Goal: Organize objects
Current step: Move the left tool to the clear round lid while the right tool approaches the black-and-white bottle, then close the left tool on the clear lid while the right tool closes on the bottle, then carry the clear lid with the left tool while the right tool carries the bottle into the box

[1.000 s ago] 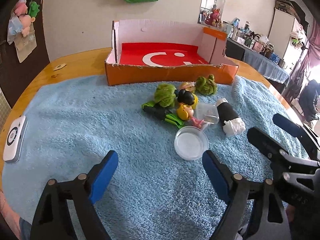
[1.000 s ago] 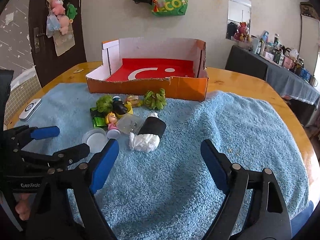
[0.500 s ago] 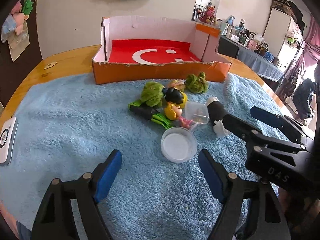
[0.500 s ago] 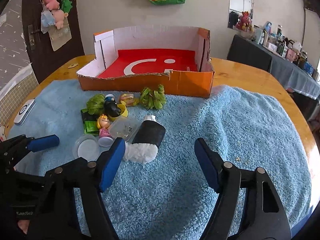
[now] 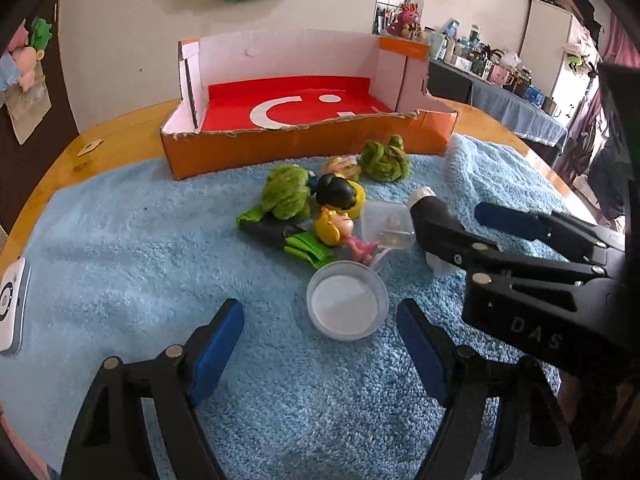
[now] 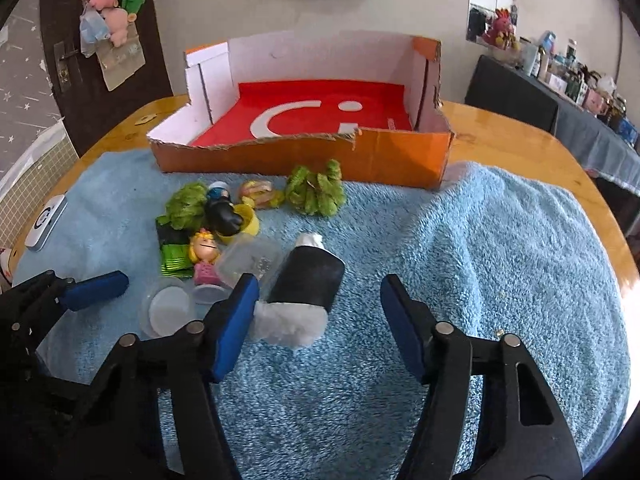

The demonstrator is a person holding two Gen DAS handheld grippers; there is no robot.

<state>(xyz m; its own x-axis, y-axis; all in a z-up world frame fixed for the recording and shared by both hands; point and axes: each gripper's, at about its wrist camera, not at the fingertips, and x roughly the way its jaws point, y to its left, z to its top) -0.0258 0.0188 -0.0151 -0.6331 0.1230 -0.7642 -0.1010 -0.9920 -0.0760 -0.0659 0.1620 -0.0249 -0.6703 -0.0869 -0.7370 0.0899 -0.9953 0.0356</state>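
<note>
A black tube with a white fluffy end (image 6: 308, 280) lies on the blue towel (image 6: 480, 260). My right gripper (image 6: 318, 320) has a finger on either side of its white end. Its jaws are closing, and the pads stand clear of the tube. My left gripper (image 5: 318, 348) is open just short of a round white lid (image 5: 346, 306). Beyond the lid lie a clear tub (image 5: 388, 224), a blonde doll (image 5: 336, 228), a black-haired figure in a yellow cup (image 5: 340, 196), a green packet (image 5: 288, 240) and two green fluffy balls (image 5: 286, 196). The orange box (image 5: 304, 148) stands behind them.
The towel covers a round wooden table (image 6: 520, 140). A white device (image 5: 10, 312) rests at the towel's left edge. In the left wrist view the right gripper (image 5: 452, 216) reaches in from the right and hides part of the tube. A cluttered side table (image 5: 520, 100) stands far right.
My right gripper has moved forward and down over the black tube, and its jaws have narrowed. The left gripper has barely shifted.
</note>
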